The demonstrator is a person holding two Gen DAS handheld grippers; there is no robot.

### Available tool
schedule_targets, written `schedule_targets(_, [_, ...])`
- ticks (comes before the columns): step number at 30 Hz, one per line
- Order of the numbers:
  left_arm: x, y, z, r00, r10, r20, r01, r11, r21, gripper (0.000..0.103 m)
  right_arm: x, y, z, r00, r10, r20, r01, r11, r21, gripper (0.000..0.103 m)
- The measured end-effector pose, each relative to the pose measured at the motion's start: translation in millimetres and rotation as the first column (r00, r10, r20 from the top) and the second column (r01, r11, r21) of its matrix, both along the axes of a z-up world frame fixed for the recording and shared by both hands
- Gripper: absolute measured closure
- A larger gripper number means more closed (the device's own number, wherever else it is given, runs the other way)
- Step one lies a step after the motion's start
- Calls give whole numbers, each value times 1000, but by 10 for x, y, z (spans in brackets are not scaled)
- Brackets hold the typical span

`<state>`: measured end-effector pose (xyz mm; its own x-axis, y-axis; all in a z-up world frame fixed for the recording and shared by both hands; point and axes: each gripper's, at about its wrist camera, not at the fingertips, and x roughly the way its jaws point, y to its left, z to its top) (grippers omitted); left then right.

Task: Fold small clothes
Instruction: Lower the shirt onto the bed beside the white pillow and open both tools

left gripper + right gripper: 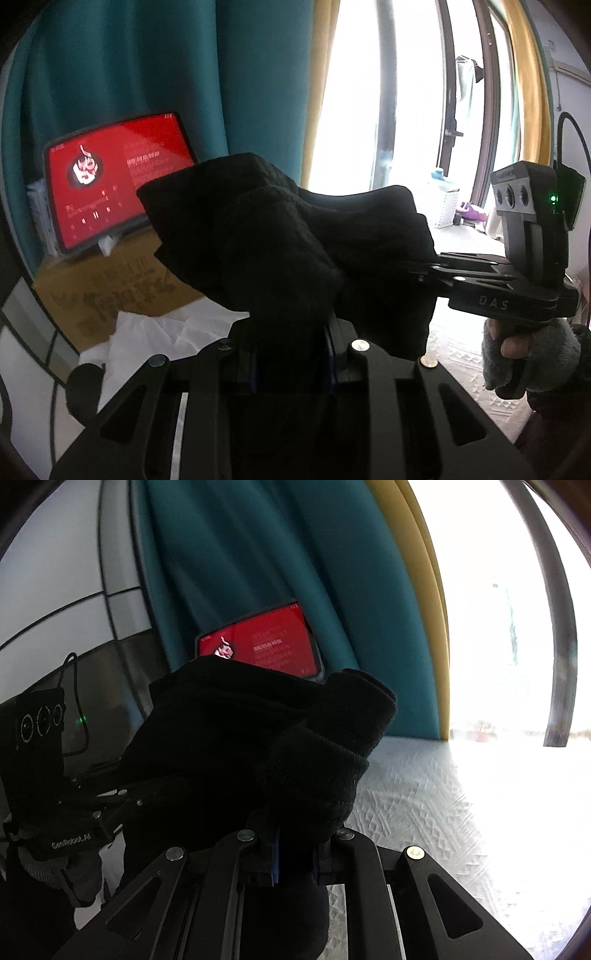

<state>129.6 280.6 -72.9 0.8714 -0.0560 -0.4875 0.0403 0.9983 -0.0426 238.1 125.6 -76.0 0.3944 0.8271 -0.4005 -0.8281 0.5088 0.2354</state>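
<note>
Black ribbed knit garment [280, 236], bunched

Two wrist fisheyes, each looking forward along its own gripper and tilted slightly down
The left view sits close behind the left gripper [291, 354], facing the teal curtain [147, 66] and bright window, with the right gripper [436, 269] entering from its right edge. The right view sits just behind the right gripper [295, 834], facing the same curtain, the left gripper [122, 794] at its left. Both share the black garment [280, 240] very near the lens and the red screen [122, 173] behind it
</note>
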Motion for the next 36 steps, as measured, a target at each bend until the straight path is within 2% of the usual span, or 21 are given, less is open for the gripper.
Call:
schedule_targets(5, [158, 114, -179, 997, 32, -72, -32, 999, 1, 78, 195, 178, -205, 999, 3, -49, -5, 999, -37, 91])
schedule_targets(7, [215, 187, -262, 994, 46, -102, -48, 999, -21, 78, 272, 210, -260, 998, 3, -66, -6, 999, -48, 91])
schedule_targets(10, [279, 319, -386, 985, 79, -151, -89, 994, -63, 76, 400, 309, -414, 995, 0, -95, -8, 997, -78, 91])
schedule_targets(16, [296, 471, -505, 963, 160, -216, -176, 983, -54, 75, 660, 543, -766, 986, -30, -161, 1, 984, -177, 91])
schedule_targets(17, [285, 503, -509, 961, 169, -220, -186, 981, -62, 75, 672, 549, -802, 986, -34, -165, 3, 983, -184, 88])
schedule_targets(19, [270, 555, -533, 953, 187, -238, -206, 977, -59, 73, 747, 590, -893, 983, -51, -174, 13, 977, -211, 72])
schedule_targets(21, [269, 597, -611, 943, 200, -268, -221, 974, -51, 72, 850, 635, -990, 976, -54, -210, 5, 974, -228, 63])
schedule_targets(23, [241, 609, -626, 939, 201, -280, -226, 972, -58, 71, 904, 665, -1020, 971, -49, -234, -8, 972, -236, 61])
schedule_targets(25, [207, 616, -635, 936, 209, -282, -232, 971, -50, 65, 920, 688, -1010, 970, -48, -240, -12, 970, -242, 58])
schedule_targets(28, [158, 623, -647, 933, 217, -289, -239, 970, -43, 63, 953, 684, -1021, 967, -56, -250, -6, 971, -241, 58])
schedule_targets(36, [74, 638, -602, 930, 241, -277, -250, 968, 4, 63, 859, 637, -939, 975, -97, -198, 35, 956, -293, 55])
